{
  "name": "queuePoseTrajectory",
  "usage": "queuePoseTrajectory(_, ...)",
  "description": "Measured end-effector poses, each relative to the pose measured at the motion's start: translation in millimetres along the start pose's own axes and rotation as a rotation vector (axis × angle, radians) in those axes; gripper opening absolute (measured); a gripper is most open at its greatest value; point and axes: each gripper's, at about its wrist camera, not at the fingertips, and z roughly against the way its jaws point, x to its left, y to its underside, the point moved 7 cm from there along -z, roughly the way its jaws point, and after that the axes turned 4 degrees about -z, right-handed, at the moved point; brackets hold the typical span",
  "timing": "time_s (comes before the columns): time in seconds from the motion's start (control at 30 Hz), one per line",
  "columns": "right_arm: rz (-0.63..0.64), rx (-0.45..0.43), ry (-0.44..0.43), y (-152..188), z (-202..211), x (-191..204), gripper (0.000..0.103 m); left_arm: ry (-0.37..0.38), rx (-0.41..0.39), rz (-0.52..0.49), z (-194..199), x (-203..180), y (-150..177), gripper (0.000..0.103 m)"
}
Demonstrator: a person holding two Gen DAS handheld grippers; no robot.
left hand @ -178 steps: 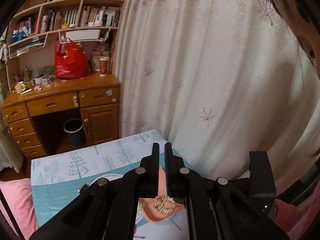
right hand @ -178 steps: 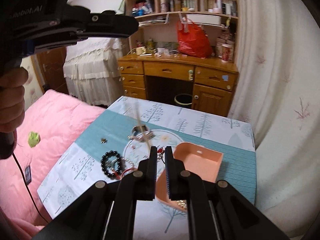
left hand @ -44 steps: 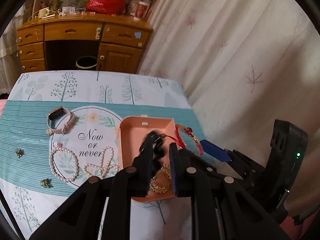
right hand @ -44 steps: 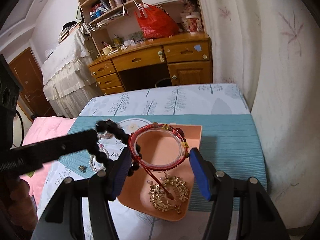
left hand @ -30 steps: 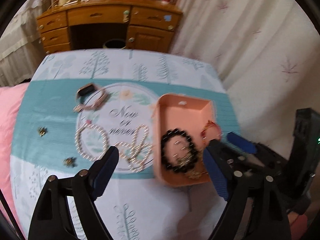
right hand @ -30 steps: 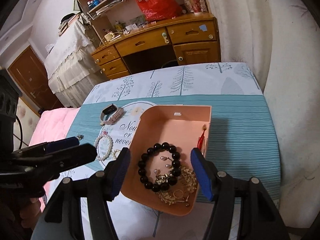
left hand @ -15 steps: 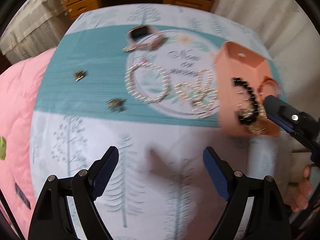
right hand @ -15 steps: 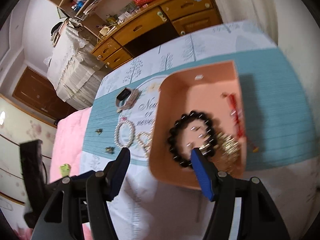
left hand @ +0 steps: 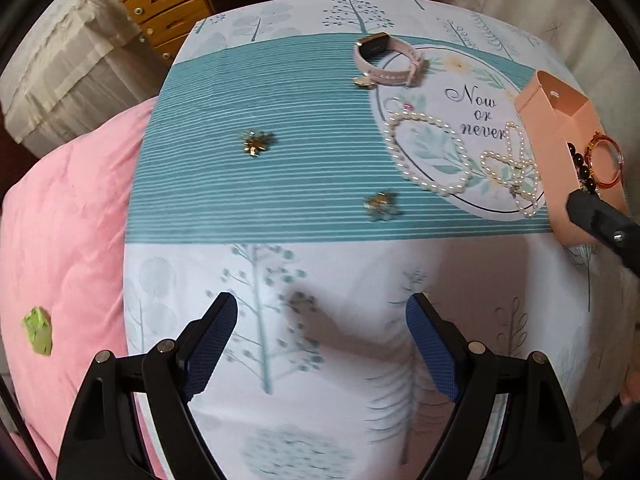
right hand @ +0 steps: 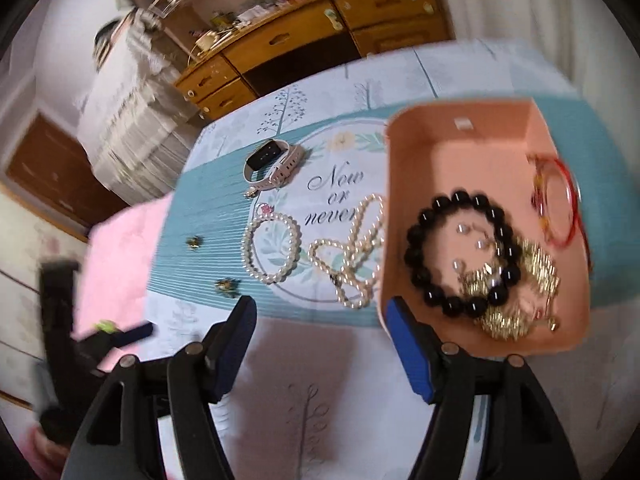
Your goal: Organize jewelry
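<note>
A pink box (right hand: 460, 152) on the patterned cloth holds a black bead bracelet (right hand: 460, 252), a red bangle (right hand: 560, 208) and gold jewellery (right hand: 520, 296). Left of the box lie a pearl necklace (right hand: 352, 256), a pearl bracelet (right hand: 272, 248), a pink watch (right hand: 276, 164) and two gold brooches (left hand: 256, 144) (left hand: 380, 202). My left gripper (left hand: 320, 308) is open and points down at bare cloth near the front edge. My right gripper (right hand: 320, 306) holds nothing; its jaws are opening, just in front of the box's near left corner.
A pink quilt (left hand: 60, 220) with a small green scrap (left hand: 38, 330) lies left of the cloth. A wooden desk (right hand: 320, 32) and shelves stand beyond the far edge, and a curtain hangs on the right. The right gripper's finger (left hand: 600, 220) reaches in beside the box.
The black bracelet and red bangle left the jaws and now lie in the box. Both grippers drew back and left from the box, and the left one tipped down over the near cloth.
</note>
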Motion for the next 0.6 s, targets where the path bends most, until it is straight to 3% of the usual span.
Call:
queuePoseTrajectory(0.2, 0.184, -0.167, 0.192, 1, -4, 25, 0.069, -0.024, 0.012, -0.048, -10, 42, -23, 0.085)
queuePoseTrajectory(0.4, 0.340, -0.153, 0.148, 16, -39, 71, 0.069, 0.027, -0.094, -0.021, -21, 71, -60, 0.085)
queuePoseTrajectory(0.5, 0.414, -0.144, 0.128, 24, -55, 97, 0.069, 0.080, -0.146, -0.006, -27, 74, -73, 0.085)
queuePoseTrajectory(0.6, 0.433, -0.129, 0.109, 29, -65, 112, 0.069, 0.084, -0.169, -0.014, -37, 73, -85, 0.082)
